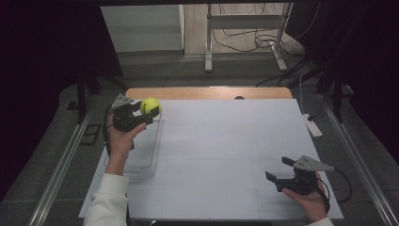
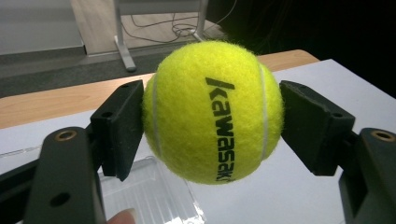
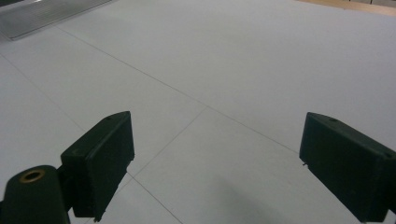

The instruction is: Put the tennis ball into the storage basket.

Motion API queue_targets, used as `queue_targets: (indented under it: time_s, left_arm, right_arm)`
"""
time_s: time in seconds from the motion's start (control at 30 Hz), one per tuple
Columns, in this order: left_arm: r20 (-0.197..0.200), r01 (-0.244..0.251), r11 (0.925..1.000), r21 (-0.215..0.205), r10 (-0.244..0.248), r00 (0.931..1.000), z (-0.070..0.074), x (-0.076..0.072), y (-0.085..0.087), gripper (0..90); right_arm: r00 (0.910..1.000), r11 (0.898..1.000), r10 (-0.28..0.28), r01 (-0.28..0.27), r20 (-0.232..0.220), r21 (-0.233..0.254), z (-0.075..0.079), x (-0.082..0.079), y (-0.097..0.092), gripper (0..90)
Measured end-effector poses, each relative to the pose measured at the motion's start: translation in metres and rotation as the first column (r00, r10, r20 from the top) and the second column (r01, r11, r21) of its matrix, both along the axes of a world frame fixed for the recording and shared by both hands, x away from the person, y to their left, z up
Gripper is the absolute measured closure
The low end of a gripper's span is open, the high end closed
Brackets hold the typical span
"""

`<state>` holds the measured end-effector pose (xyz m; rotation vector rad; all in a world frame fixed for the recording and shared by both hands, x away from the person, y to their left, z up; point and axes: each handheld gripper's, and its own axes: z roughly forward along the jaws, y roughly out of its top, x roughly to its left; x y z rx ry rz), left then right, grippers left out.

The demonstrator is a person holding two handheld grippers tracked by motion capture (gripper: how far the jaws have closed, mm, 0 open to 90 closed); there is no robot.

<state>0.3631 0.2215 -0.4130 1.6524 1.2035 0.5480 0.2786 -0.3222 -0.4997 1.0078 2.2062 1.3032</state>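
A yellow-green tennis ball [image 1: 150, 106] [image 2: 212, 112] with black lettering is clamped between the two black pads of my left gripper [image 1: 143, 113] [image 2: 212, 119], held in the air over the far end of a clear plastic tray [image 1: 141, 162] [image 2: 154, 198] at the table's left. At the table's near right my right gripper [image 1: 278, 168] [image 3: 215, 163] stands open, its jaws wide apart over the bare white sheet [image 3: 210, 70], pointing left, with nothing between them.
A white sheet [image 1: 226, 150] covers most of the wooden table [image 1: 207, 92]. A white power strip [image 1: 312, 126] lies on the floor off the right edge. Metal stand legs [image 1: 207, 52] and cables stand beyond the table's far edge.
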Motion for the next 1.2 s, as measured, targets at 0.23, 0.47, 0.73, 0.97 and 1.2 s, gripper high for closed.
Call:
queue_targets:
  time_s: [0.23,0.47,0.73,0.97,1.2]
  left_arm:
    - [-0.012,-0.027,0.9996,0.009,0.027,0.9996,-0.004,0.002,0.006,27.1]
    - [-0.017,-0.043,0.999,0.005,0.043,0.9989,-0.006,0.004,0.011,27.1]
    - [-0.025,-0.069,0.9976,0.005,0.069,0.9973,-0.008,0.005,0.018,27.1]
    - [-0.034,-0.092,0.9957,0.008,0.092,0.9952,-0.011,0.007,0.024,27.1]
    - [-0.039,-0.113,0.9935,0.018,0.113,0.9928,-0.014,0.01,0.029,27.1]
  right_arm:
    - [1.0,1.0,0.0,0.0,0.0,-0.003,0.0,0.0,0.0,10.4]
    - [1.0,1.0,0.0,0.0,-0.001,-0.004,0.0,0.0,0.0,10.4]
    - [1.0,1.0,-0.001,0.001,-0.002,-0.006,0.0,0.0,0.0,10.4]
    - [1.0,1.0,-0.001,0.001,0.0,-0.003,0.0,0.0,0.0,10.4]
    - [1.0,1.0,-0.001,0.001,-0.001,0.0,0.0,0.0,0.0,10.4]
